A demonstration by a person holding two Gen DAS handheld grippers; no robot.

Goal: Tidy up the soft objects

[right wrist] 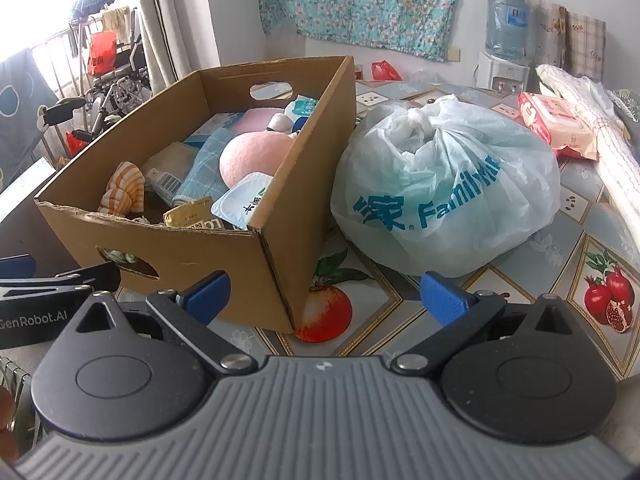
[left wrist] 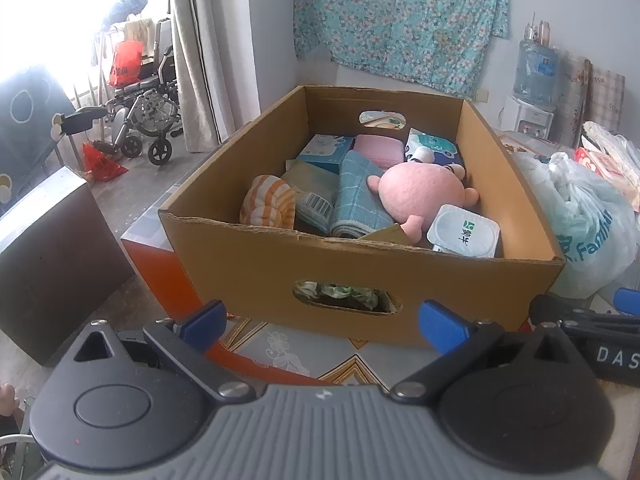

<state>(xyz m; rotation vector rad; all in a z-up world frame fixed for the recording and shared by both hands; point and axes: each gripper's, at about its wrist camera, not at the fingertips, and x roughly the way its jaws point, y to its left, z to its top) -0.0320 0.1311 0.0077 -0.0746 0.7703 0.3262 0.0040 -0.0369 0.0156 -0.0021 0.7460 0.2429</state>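
Nearest, the left gripper (left wrist: pixel 324 322) and the right gripper (right wrist: pixel 325 294) both hover with their blue fingers spread apart and empty, just short of the cardboard box (left wrist: pixel 248 264) that stands on the fruit-patterned tablecloth (right wrist: pixel 540 276). Inside the box, a pink plush toy (left wrist: pixel 414 196) lies against a folded blue towel (left wrist: pixel 354 196), with an orange-striped soft toy (left wrist: pixel 268 200) at the left wall and a white sealed cup (left wrist: pixel 464 236) at the near right corner. Just beside the box to the right sits a knotted FamilyMart plastic bag (right wrist: pixel 444 196), and farther back a floral cloth (left wrist: pixel 400 16) hangs on the wall next to a water dispenser (right wrist: pixel 506 40).
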